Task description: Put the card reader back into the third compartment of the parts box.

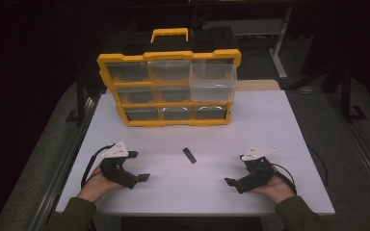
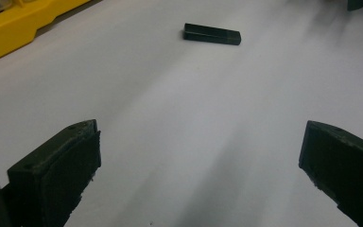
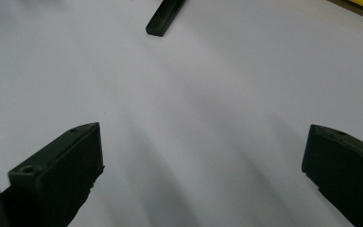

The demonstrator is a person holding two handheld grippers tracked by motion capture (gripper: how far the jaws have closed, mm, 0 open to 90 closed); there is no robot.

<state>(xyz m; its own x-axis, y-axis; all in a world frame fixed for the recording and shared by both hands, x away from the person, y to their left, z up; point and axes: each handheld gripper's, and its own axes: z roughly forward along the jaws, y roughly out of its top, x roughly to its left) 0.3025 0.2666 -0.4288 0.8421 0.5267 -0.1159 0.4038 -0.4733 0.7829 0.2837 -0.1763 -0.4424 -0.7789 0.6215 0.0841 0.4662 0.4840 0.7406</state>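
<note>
High view has the little black bar (image 1: 189, 155) lying flat mid-frame on the white table (image 1: 270, 125), between the left gripper (image 1: 136, 167) and right gripper (image 1: 236, 170), both spread wide, empty. Looks light, rigid, probably slick; I'd pinch across its long sides.

**A dim workshop or lab bench**

A white table (image 1: 270, 115) stands in a dark room. At its far edge sits a yellow parts organiser (image 1: 168, 89) with clear drawers; behind the organiser, metal desk legs (image 1: 280, 53) rise from grey flooring.
</note>
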